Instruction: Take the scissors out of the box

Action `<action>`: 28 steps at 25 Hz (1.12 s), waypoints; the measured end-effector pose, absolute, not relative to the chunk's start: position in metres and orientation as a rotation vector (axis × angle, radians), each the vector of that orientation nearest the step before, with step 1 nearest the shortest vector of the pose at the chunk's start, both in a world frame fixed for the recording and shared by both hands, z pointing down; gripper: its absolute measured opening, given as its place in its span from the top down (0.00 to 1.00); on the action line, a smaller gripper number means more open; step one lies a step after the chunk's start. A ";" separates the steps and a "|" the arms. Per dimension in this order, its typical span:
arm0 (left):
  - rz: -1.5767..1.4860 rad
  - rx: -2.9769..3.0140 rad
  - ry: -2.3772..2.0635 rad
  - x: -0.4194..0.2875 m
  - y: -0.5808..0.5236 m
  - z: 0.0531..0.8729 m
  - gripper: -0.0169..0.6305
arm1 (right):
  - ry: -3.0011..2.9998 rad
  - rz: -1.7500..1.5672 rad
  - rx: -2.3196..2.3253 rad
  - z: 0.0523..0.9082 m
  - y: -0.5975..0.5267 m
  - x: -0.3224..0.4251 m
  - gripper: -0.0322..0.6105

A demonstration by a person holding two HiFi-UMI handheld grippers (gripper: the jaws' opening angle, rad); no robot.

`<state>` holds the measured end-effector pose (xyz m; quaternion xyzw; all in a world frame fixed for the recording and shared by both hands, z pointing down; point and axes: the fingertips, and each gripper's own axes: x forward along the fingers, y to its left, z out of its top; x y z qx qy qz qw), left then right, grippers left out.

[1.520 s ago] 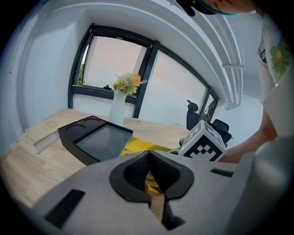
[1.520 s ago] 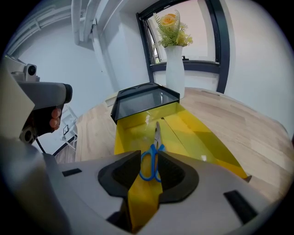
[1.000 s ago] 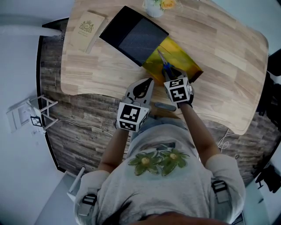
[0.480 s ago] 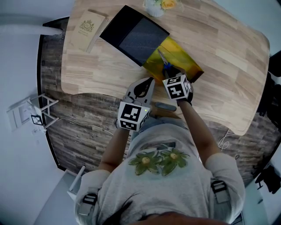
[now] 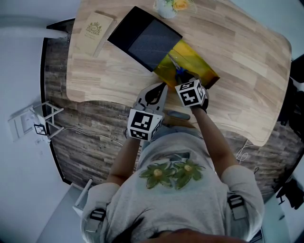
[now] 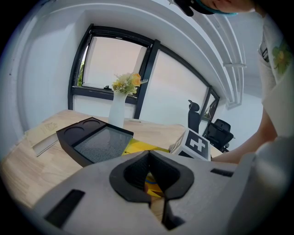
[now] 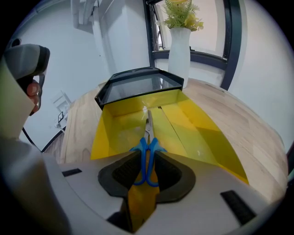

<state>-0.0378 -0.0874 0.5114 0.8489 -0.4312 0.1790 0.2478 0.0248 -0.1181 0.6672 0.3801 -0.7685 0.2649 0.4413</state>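
Note:
Blue-handled scissors [image 7: 147,153] lie along the open yellow box [image 7: 193,124], blades pointing into it. My right gripper [image 7: 147,160] is shut on the scissors' blue handles at the box's near end. In the head view the scissors [image 5: 176,70] show in the yellow box [image 5: 192,59] just beyond my right gripper [image 5: 183,79]. My left gripper [image 5: 160,89] hovers at the table's near edge, left of the box. Its jaws meet at the tips in the left gripper view [image 6: 149,153], shut with nothing held.
A black tray-like lid [image 5: 145,38] lies beside the box's far end on the wooden table [image 5: 247,61]. A white vase of flowers [image 5: 168,7] stands at the far edge. A tan booklet [image 5: 95,31] lies at the far left.
My right gripper has shifted slightly farther over the box, still closed on the scissors' handles. The left gripper has barely moved.

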 end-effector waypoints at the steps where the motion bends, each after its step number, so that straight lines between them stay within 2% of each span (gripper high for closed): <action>1: 0.487 2.316 -1.175 -0.037 -0.088 0.510 0.96 | -1.912 0.670 0.935 0.667 -0.118 0.025 0.81; 28: 0.470 2.344 -1.224 -0.045 -0.089 0.486 0.96 | -1.971 0.706 0.982 0.629 -0.115 0.043 0.82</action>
